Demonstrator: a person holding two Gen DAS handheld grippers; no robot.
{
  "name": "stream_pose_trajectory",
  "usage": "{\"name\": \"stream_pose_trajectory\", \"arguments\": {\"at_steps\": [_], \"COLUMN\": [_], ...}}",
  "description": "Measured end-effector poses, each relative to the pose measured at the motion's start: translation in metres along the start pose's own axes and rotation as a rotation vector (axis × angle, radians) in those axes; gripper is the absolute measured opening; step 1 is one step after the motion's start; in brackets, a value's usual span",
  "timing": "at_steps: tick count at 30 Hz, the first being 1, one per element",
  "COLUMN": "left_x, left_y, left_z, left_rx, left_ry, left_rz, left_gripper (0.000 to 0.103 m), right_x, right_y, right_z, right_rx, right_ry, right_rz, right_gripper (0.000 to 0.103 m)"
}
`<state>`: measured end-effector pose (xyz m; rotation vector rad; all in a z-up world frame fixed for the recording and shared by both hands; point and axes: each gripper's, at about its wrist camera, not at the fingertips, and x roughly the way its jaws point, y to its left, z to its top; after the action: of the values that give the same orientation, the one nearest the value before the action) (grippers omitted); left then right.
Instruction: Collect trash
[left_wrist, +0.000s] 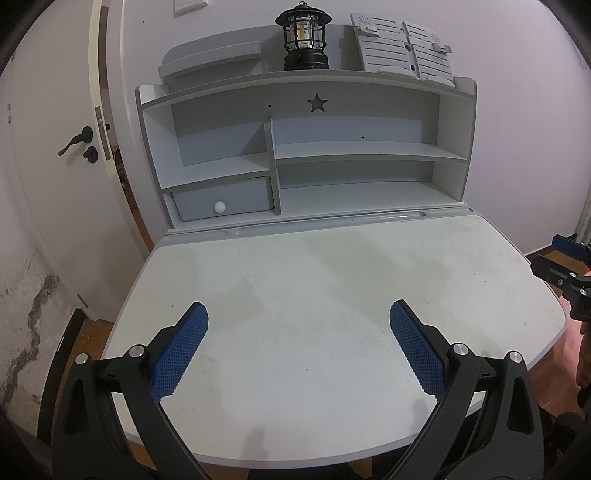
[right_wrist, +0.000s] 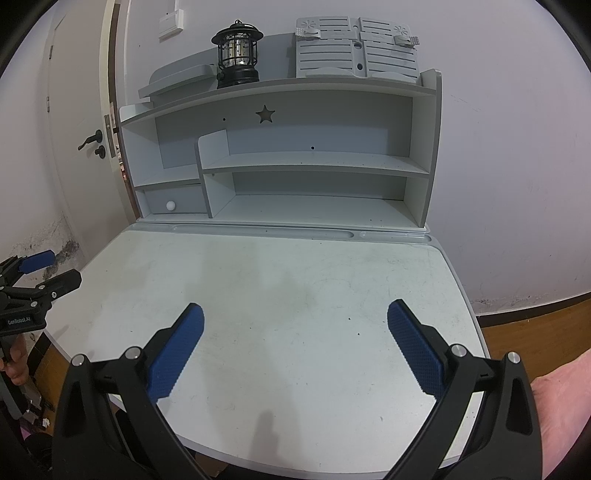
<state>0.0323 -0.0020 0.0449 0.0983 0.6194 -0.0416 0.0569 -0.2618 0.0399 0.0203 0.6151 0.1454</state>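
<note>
No trash shows in either view. The white desk top carries only smudges and specks. My left gripper hovers above the desk's near edge, open, nothing between its blue pads. My right gripper hangs open the same way, over the near right part of the desk. The right gripper also pokes in at the right edge of the left wrist view. The left gripper appears at the left edge of the right wrist view, held in a hand.
A grey hutch stands at the desk's back, with a small drawer bearing a white knob. A black lantern and a grey slatted stand sit on top. A white door is at left.
</note>
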Motion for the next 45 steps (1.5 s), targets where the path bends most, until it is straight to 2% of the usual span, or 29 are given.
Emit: {"name": "stream_pose_trajectory", "arguments": {"at_steps": [45], "left_x": [0.0027], "left_y": [0.0015], "left_z": [-0.0010], "left_rx": [0.001], "left_ry": [0.003], "left_rz": [-0.003], "left_gripper": [0.096], "right_x": [-0.0006], "right_y": [-0.0003], "right_z": [-0.0007], "right_rx": [-0.002], "right_ry": [0.001], "right_rz": [0.003], "right_gripper": [0.096]}}
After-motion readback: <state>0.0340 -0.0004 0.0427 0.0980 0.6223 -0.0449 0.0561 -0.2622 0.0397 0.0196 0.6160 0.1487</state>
